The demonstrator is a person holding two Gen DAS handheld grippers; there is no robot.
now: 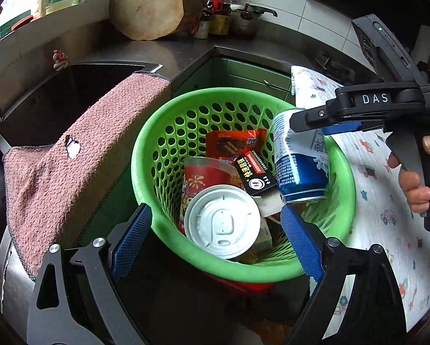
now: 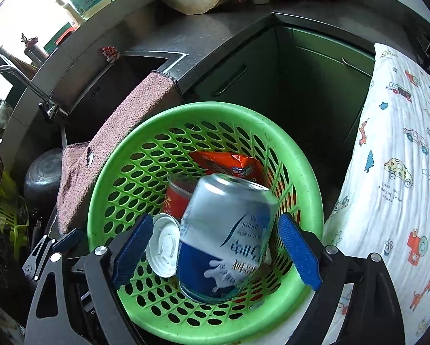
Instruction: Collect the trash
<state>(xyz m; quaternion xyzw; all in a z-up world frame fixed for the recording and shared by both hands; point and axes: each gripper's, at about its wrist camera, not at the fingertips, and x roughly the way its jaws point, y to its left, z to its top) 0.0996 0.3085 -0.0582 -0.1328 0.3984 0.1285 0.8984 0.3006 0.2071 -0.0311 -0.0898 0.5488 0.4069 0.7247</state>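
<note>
My right gripper (image 2: 216, 254) is standing wide open over the green basket (image 2: 108, 172), its 2 blue pads clear of the blurred, tilted can (image 2: 226, 241) between them. My left gripper (image 1: 216, 235) is gaping too, gripping nothing. Inside the basket are lying a white lid (image 1: 222, 221), a red cup (image 1: 206, 172) and an orange wrapper (image 1: 235, 141).

**Two wrist views, one basket**

Both fisheye cameras look steeply down, close over the green basket (image 1: 146, 155) (image 2: 100, 201). The left view sits lower beside it, facing the counter corner; both share the pink towel (image 1: 79, 158) (image 2: 123, 120).
</note>
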